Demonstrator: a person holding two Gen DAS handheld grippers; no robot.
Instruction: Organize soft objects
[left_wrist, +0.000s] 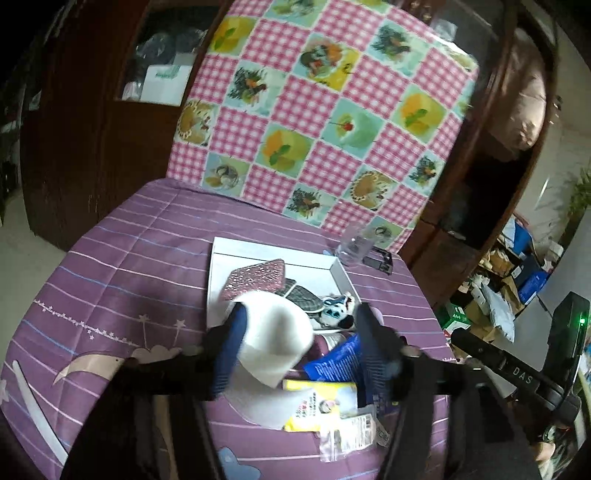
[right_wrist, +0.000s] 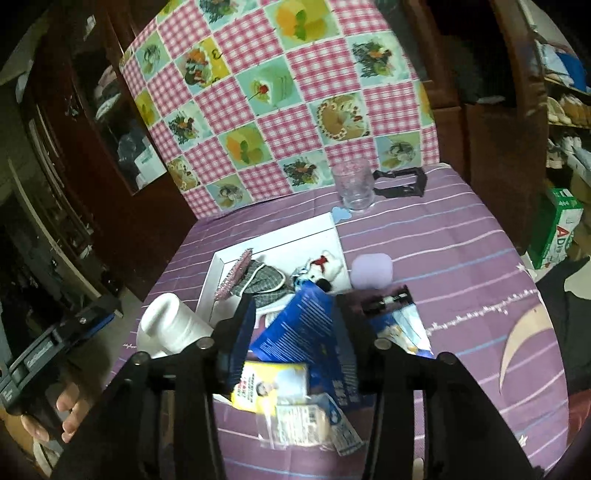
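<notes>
A white tray (left_wrist: 218, 258) on the purple bedspread holds a pink glitter pouch (left_wrist: 255, 278), a grey plaid item (left_wrist: 301, 297) and a small plush toy (left_wrist: 338, 308). My left gripper (left_wrist: 299, 319) is open above the tray's near edge; a white soft roll (left_wrist: 275, 332) lies between its fingers, against the left one. My right gripper (right_wrist: 295, 299) is open around the top of a blue packet (right_wrist: 299, 328). The roll (right_wrist: 171, 325) also shows at the left in the right wrist view. A lilac soft block (right_wrist: 371, 271) lies right of the tray (right_wrist: 221, 258).
A yellow packet (right_wrist: 273, 382) and clear-wrapped packets (right_wrist: 306, 424) lie in front of the grippers. A glass tumbler (right_wrist: 352, 184) and a black frame (right_wrist: 400, 182) stand at the back by a checked pink cushion (right_wrist: 280, 92). Dark wooden cabinets surround the bed.
</notes>
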